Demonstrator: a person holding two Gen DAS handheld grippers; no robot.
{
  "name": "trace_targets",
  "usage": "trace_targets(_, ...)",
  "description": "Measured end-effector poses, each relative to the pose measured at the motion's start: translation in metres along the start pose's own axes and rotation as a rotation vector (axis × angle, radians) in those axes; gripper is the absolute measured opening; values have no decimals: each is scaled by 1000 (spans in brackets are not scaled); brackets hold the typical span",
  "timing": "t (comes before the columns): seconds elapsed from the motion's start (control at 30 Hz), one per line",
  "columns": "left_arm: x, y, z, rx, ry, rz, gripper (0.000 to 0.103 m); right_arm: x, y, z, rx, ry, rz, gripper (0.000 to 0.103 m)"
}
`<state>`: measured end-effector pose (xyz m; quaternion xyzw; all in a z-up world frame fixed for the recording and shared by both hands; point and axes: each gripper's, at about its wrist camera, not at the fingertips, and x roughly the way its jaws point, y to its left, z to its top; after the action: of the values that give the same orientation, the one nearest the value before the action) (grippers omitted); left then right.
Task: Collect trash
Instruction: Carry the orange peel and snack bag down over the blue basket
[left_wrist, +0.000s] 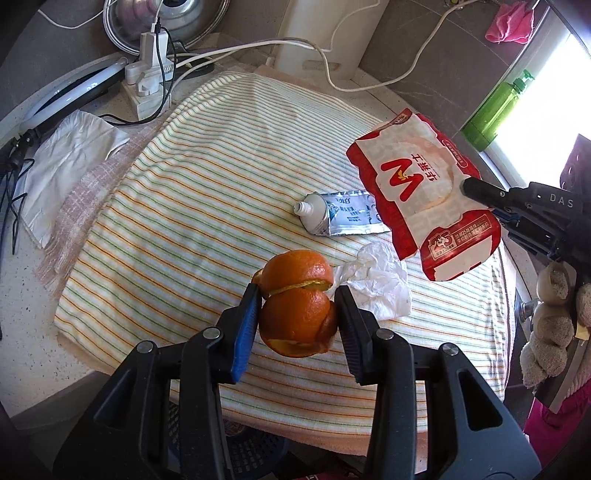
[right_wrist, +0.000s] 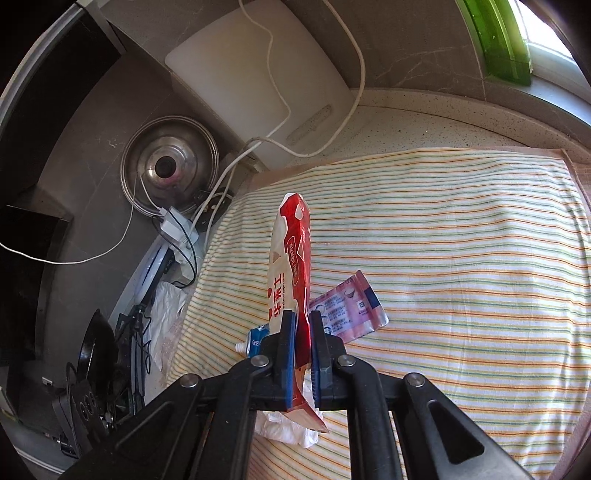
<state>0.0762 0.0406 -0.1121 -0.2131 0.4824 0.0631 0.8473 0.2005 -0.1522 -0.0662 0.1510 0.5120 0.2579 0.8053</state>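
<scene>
My left gripper (left_wrist: 298, 301) is shut on an orange peel (left_wrist: 297, 302) and holds it above the striped towel (left_wrist: 192, 192). My right gripper (right_wrist: 303, 325) is shut on a red and white snack wrapper (right_wrist: 290, 266), held upright above the towel; the wrapper (left_wrist: 421, 192) and right gripper (left_wrist: 476, 190) also show in the left wrist view. A squeezed toothpaste tube (left_wrist: 340, 218) lies on the towel, also seen in the right wrist view (right_wrist: 351, 306). A crumpled white tissue (left_wrist: 376, 280) lies beside it, partly hidden under my right gripper (right_wrist: 288, 428).
A power strip with plugs and cables (left_wrist: 147, 81), a metal pot lid (left_wrist: 166, 22), a white cutting board (right_wrist: 258, 81) and a white cloth (left_wrist: 66, 162) stand along the counter's back and left. A green bottle (left_wrist: 495, 107) stands by the window. A dark basket (left_wrist: 243, 450) is below the counter edge.
</scene>
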Motion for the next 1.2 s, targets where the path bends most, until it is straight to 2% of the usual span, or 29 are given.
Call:
trace_targets(0.33,-26,16,-12,18,-23,-9,41,-27,18,-29,0,-22,8,5)
trace_targets(0.67,-52,40,-33,32,-32,-18,41,-46,44,-73,-6,-13,5,5)
trace_targets(1.2,-77,85,-80,25,0,-15,41,-54,78,-155,-15,47,-4,5)
